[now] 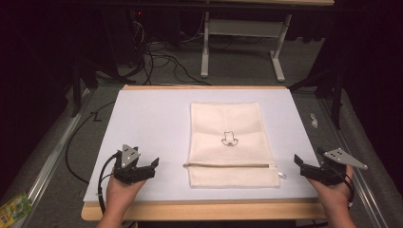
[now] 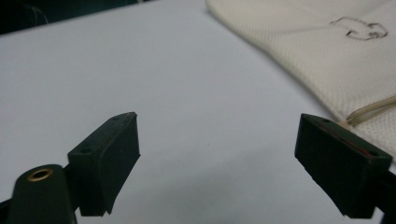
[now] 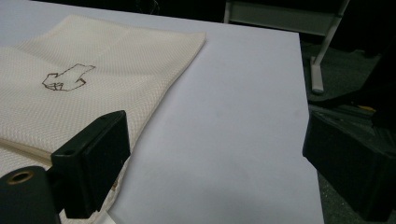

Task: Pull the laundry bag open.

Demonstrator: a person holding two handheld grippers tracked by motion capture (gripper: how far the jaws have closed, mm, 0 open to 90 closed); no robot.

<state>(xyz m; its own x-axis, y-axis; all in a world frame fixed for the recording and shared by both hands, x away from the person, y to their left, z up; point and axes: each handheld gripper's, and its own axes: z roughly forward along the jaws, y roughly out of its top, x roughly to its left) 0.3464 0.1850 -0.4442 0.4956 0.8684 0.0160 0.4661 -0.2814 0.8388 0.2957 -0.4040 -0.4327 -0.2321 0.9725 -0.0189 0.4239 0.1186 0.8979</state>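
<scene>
Dark floor and cables surround the white-topped counter (image 1: 142, 123), where a cream mesh zip pouch (image 1: 228, 142) lies flat at centre. Limp cloth may bunch or slide if pinched unevenly. Left gripper (image 1: 153, 166) and right gripper (image 1: 298, 161) flank it, fingers spread wide, touching nothing.

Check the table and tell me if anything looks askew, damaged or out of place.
Nothing stands out. The cream zip pouch lies flat and square on the white table sheet, its zipper straight and closed. The left claw and right claw are open, either side of the pouch, touching nothing.
</scene>
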